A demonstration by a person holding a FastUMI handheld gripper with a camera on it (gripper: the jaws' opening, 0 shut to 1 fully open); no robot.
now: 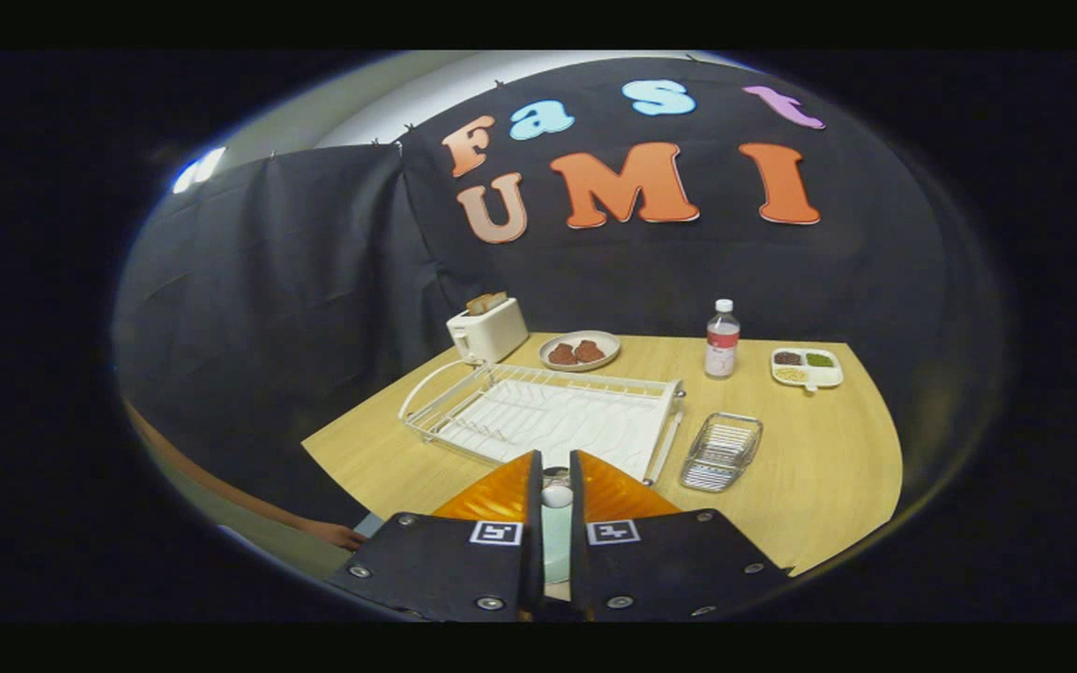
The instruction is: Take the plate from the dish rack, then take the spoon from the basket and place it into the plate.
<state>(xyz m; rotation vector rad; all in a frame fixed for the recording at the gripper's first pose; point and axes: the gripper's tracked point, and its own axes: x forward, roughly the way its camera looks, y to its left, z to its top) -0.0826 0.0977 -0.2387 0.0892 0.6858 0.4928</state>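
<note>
1. Tongs (555, 486) sit nearly closed, their orange fingers (499, 491) leaving a narrow gap with something small and pale between them, probably the spoon (556, 495); whether both fingers press on it I cannot tell.
2. Below that gap lies a pale green surface, likely the plate (556, 542), mostly hidden by the tongs' body.
3. Spoon's long axis cannot be read; just a rounded whitish bit shows.
4. Just beyond the fingers lies the white dish rack (548, 421) on the desk (819, 467).
5. Right of the rack stands the wire basket (721, 451).
6. Farther back: a toaster (487, 329), a dish of brown food (580, 350), a bottle (722, 339), a divided tray (807, 367).
7. A person's hand (337, 535) rests by the desk's near left edge.
</note>
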